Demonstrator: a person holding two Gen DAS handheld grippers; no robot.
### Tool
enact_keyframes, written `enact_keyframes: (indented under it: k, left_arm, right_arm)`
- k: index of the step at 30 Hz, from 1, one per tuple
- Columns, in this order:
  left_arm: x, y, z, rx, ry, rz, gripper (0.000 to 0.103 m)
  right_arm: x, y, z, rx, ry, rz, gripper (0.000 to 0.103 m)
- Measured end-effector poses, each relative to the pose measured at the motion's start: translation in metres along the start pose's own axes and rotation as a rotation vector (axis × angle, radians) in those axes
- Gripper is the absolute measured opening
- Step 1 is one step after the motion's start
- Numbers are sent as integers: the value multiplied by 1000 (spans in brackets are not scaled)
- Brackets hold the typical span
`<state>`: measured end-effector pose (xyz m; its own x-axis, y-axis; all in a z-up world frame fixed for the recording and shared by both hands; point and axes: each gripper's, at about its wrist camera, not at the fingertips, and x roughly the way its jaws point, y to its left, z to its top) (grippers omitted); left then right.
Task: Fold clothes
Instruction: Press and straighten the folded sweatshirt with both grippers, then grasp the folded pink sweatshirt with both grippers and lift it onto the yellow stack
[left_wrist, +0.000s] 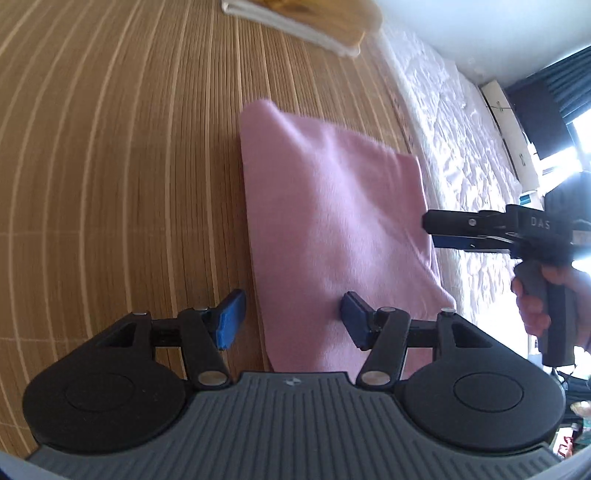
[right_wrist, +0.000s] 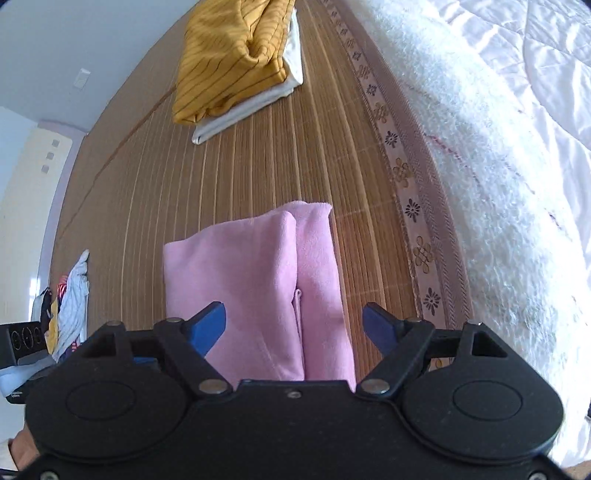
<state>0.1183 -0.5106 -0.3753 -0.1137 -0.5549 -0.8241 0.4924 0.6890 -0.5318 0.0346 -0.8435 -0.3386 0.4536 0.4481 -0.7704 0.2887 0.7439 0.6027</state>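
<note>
A pink garment (left_wrist: 332, 221) lies folded in a long flat shape on the bamboo mat (left_wrist: 129, 166). My left gripper (left_wrist: 293, 319) hangs open over its near end. One blue pad is above the cloth and the other above the mat, and nothing is pinched between them. From the right a hand brings in my right gripper (left_wrist: 430, 230), whose tips sit at the garment's right edge. In the right wrist view the pink garment (right_wrist: 258, 277) shows a lengthwise fold seam. My right gripper (right_wrist: 293, 325) stands wide open above the garment's near end, holding nothing.
A folded yellow striped garment (right_wrist: 236, 59) rests on a white one at the far end of the mat (right_wrist: 295, 155). A fluffy white blanket (right_wrist: 498, 203) and a quilt border the mat's right side. Loose clothes (right_wrist: 70, 302) are heaped at its left edge.
</note>
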Motion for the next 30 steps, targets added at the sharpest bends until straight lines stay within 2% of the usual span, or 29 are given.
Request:
enact_keyframes:
  k: [3, 6, 9, 12, 15, 17, 19, 21, 22, 25, 30]
  left_arm:
    - [9, 8, 1, -53, 31, -46, 63]
    - [16, 14, 7, -71, 59, -84, 63]
    - [24, 19, 13, -83, 83, -125, 64]
    - [31, 22, 18, -92, 98, -157, 63]
    - [33, 19, 18, -62, 105, -157, 62]
    - [33, 15, 19, -43, 111, -139, 60]
    - [33, 11, 22, -37, 123, -108, 54]
    - [31, -1, 28, 11, 124, -58, 50]
    - [29, -9, 31, 49, 115, -30, 45]
    - [10, -22, 51, 93, 68, -1, 37]
    - [-46, -48, 119, 192, -64, -11, 37]
  right_arm:
    - [16, -8, -1, -32, 84, 67, 80]
    - [24, -18, -1, 30, 109, 171, 81]
    - [31, -28, 0, 98, 124, 233, 82]
    - [33, -34, -2, 95, 136, 275, 81]
    - [34, -30, -5, 29, 140, 263, 77]
    - [35, -19, -8, -45, 150, 227, 75]
    - [36, -6, -13, -139, 158, 174, 70]
    - [37, 9, -19, -278, 157, 93, 50]
    - [37, 14, -22, -325, 158, 58, 32]
    - [32, 18, -19, -287, 140, 60, 25]
    - [5, 49, 22, -307, 10, 100, 23]
